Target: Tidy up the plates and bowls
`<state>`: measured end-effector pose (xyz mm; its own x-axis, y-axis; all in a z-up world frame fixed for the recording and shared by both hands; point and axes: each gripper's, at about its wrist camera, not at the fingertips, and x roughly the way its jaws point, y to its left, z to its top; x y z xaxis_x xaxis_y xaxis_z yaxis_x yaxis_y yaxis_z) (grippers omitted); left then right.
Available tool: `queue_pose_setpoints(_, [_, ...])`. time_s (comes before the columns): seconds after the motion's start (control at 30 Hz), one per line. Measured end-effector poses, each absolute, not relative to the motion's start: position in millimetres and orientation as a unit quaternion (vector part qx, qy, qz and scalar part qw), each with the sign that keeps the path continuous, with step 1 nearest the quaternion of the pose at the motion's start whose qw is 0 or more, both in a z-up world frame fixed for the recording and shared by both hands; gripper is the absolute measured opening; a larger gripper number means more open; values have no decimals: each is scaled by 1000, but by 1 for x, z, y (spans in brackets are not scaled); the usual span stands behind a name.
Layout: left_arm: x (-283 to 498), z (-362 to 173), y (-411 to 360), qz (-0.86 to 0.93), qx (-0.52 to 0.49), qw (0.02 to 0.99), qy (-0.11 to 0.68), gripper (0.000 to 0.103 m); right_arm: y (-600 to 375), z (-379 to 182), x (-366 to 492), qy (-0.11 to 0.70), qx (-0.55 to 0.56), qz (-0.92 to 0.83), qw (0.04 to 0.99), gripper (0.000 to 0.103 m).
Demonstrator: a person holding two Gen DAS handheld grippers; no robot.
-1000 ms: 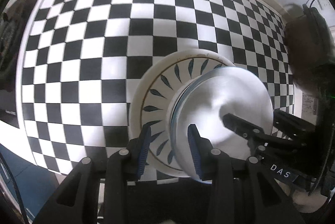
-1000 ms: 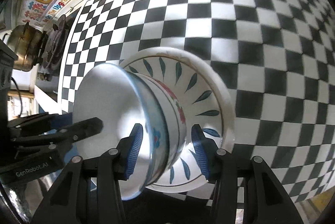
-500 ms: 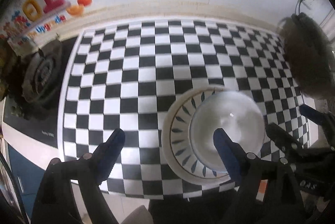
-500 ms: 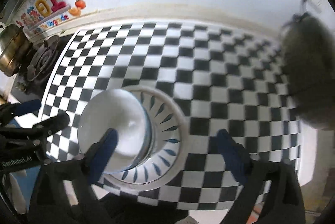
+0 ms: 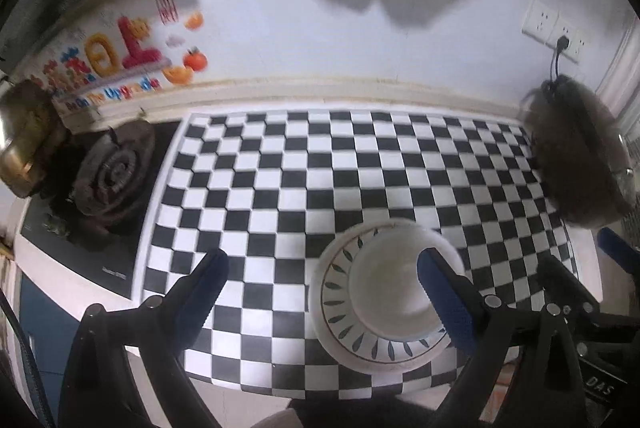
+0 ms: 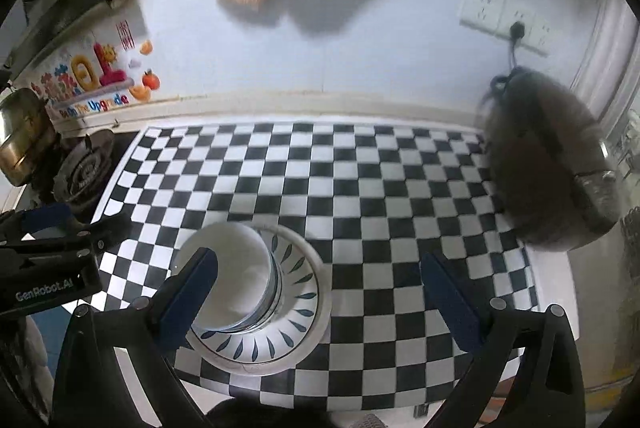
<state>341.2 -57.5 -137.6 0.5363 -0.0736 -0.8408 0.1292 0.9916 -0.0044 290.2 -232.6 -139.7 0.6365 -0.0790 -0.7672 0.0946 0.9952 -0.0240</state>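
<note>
— Where's the bowl (image 5: 394, 278)?
— On the leaf-patterned plate (image 5: 334, 302), on the checkered mat (image 5: 320, 163) — below both claws, touching neither.
— And the claws?
— Left gripper (image 5: 322, 288) is opening, nothing between its fingers; right gripper (image 6: 318, 286) is spread wide, empty too.
</note>
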Motion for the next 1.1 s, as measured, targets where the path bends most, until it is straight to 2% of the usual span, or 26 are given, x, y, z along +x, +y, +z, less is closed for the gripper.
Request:
queue_pose_setpoints(0.4, [262,-68,-65,-23,28,909,416,97,-242,-60,211,354,11,-41,934,103])
queue_pose_setpoints(0.57, [219,-41,-65,-9,17,915,403,97,-249,-37,171,351,10,-51,935,103])
queue_pose_setpoints(0.63, [203,-33,-64,-6,18,918,397,101,-250,-28,153,346,8,-52,937,103])
queue_pose_setpoints(1.1, [108,20,-41,-9,32,942,335,101,-214,32,35,302,-7,-96,948,103])
